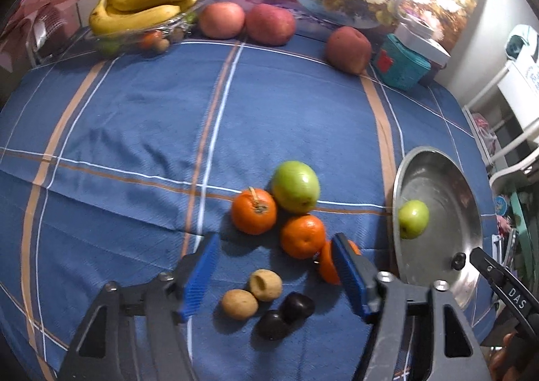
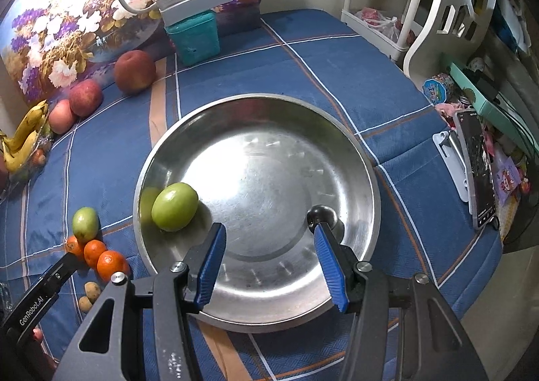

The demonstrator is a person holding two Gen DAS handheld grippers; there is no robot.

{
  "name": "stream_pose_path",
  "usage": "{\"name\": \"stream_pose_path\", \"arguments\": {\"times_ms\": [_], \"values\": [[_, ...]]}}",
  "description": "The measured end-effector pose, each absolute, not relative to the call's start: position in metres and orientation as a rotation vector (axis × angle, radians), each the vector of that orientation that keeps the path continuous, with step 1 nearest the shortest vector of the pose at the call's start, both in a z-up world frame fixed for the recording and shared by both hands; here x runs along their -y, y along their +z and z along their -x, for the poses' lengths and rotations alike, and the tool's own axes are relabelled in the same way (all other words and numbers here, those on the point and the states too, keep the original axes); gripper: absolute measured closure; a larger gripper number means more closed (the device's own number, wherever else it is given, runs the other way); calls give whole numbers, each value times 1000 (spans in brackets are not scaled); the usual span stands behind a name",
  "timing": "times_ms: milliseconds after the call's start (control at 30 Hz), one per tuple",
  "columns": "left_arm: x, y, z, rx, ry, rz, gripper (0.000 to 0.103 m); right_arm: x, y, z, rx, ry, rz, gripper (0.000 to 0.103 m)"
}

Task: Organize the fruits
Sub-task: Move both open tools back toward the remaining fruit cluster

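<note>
On the blue checked cloth lies a cluster of fruit: a green fruit (image 1: 295,186), an orange with a stem (image 1: 254,211), a second orange (image 1: 303,236) and a third orange (image 1: 326,266) half hidden behind my finger. Nearer lie two small brown fruits (image 1: 265,284) and two dark ones (image 1: 296,307). My left gripper (image 1: 274,237) hangs open above this cluster, holding nothing. A steel bowl (image 2: 337,121) holds one green fruit (image 2: 174,201) by its left wall. My right gripper (image 2: 269,229) is open and empty over the bowl's near half.
Bananas in a glass dish (image 1: 145,7) and three red apples (image 1: 269,24) line the back edge before a flower painting. A teal box (image 1: 404,66) stands at the back right. A phone on a stand (image 2: 476,172) and a white shelf (image 2: 387,27) are off the table's right side.
</note>
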State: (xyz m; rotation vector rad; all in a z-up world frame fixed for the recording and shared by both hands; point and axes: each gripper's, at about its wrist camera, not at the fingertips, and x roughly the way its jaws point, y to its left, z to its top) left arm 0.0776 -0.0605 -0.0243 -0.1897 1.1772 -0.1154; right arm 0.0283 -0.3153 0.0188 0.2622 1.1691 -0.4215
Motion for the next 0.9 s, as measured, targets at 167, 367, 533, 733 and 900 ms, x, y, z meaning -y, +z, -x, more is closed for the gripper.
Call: {"name": "stream_pose_path", "arguments": {"times_ms": [167,367,533,733,900], "values": [[53,-26,-78,-1151,-48,164,0,310,19,-30,-1165,-427,-240,29],[47,-27,-80,-1142,-14,150,0,305,16,-33,-1169,-421,-219,23],[45,-28,-77,-1135,-3,142,0,304,12,-34,-1181,-414,-216,23],[42,-21,-71,-1090,11,134,0,302,12,-34,-1175,-403,-208,3],[37,-16,-66,-1081,17,125,0,295,14,-35,-1146,-381,-203,2]]}}
